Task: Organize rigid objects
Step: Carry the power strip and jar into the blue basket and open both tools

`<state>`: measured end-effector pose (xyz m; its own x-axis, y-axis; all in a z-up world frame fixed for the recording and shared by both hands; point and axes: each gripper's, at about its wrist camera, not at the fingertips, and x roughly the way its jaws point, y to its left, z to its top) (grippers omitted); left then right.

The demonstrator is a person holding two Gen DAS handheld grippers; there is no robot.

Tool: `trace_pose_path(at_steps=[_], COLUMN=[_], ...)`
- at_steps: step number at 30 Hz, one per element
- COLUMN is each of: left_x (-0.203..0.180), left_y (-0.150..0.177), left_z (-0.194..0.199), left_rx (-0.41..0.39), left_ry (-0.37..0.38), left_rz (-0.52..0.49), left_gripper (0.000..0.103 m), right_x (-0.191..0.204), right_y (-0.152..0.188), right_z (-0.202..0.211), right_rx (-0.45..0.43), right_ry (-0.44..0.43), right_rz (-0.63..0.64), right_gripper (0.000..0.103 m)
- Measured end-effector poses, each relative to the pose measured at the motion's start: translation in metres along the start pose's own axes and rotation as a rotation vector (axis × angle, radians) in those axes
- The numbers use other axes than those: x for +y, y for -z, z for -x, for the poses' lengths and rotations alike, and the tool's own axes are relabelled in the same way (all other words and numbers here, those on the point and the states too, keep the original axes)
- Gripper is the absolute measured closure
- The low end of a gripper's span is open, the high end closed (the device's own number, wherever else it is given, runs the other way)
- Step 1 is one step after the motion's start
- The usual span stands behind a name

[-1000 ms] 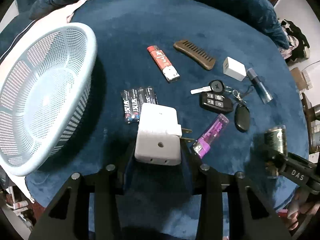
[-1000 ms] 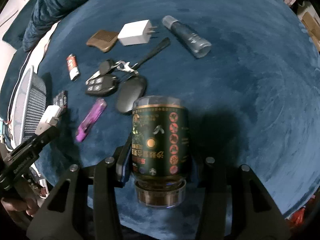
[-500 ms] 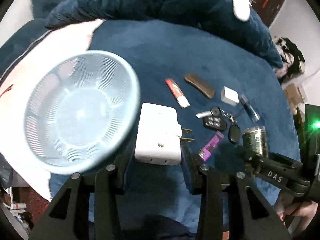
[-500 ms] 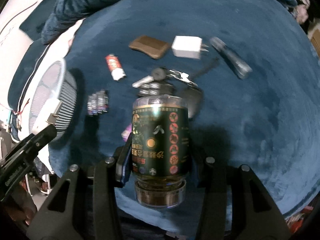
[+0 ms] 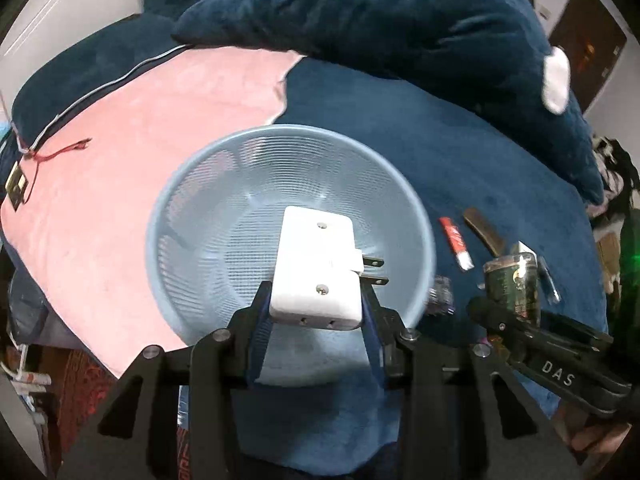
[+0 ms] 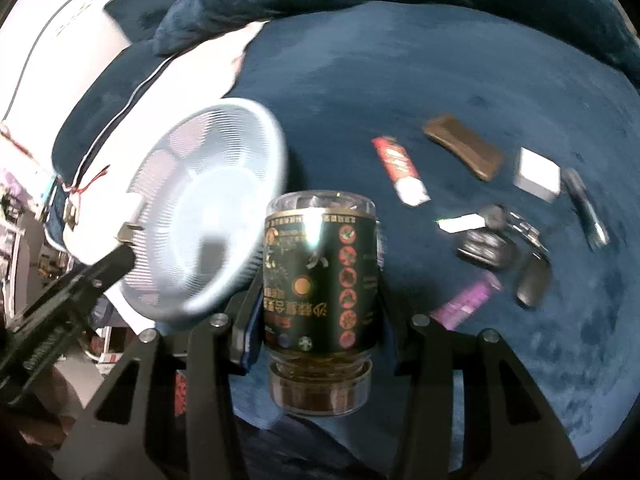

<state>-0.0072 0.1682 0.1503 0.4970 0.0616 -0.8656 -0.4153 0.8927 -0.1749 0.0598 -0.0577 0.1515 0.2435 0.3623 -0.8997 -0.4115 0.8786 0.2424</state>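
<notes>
The left gripper [image 5: 316, 316] is tilting steeply downward, its jaws clamping a white plug adapter [image 5: 316, 268] above the pale blue basket [image 5: 192, 184]. The right gripper [image 6: 316, 312] is angling down likewise, gripping a dark jar [image 6: 320, 276] beside the basket's rim.

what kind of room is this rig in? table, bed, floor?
Likely a bedroom or living room, with the work done on a soft surface, not a table: a dark blue plush blanket, a pink blanket beside it, and a big plush cushion behind. The mesh basket sits on the fabric.
</notes>
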Motion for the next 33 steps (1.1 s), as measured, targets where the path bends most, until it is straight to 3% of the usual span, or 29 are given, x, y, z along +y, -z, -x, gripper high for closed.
trace_pose_path(at_steps=[11, 20, 21, 22, 24, 27, 28, 33], left_x=[0.039, 0.042, 0.042, 0.041, 0.043, 0.049, 0.05, 0.042], left_y=[-0.023, -0.032, -0.032, -0.032, -0.029, -0.025, -0.024, -0.015], left_z=[-0.035, -0.052, -0.052, -0.053, -0.05, -0.045, -0.043, -0.034], left_rx=[0.023, 0.041, 0.042, 0.042, 0.032, 0.039, 0.047, 0.066], left_ry=[-0.036, -0.075, -0.091, -0.103, -0.15, -0.145, -0.142, -0.172], left_rz=[0.056, 0.053, 0.052, 0.051, 0.065, 0.118, 0.129, 0.125], left_gripper=[0.061, 0.06, 0.052, 0.029, 0.013, 0.001, 0.001, 0.0], right_x=[0.057, 0.069, 0.068, 0.068, 0.066, 0.059, 0.056, 0.038], right_y=[-0.039, -0.05, -0.05, -0.05, -0.049, -0.046, -0.045, -0.037], right_z=[-0.037, -0.055, -0.056, -0.055, -0.053, -0.042, -0.039, -0.026], right_rx=[0.022, 0.06, 0.062, 0.058, 0.051, 0.008, -0.003, 0.0], right_ry=[-0.043, -0.08, -0.096, -0.109, -0.098, -0.038, -0.038, -0.043], right_rz=[0.091, 0.115, 0.116, 0.115, 0.117, 0.11, 0.101, 0.062], right_gripper=[0.056, 0.056, 0.055, 0.055, 0.048, 0.018, 0.003, 0.0])
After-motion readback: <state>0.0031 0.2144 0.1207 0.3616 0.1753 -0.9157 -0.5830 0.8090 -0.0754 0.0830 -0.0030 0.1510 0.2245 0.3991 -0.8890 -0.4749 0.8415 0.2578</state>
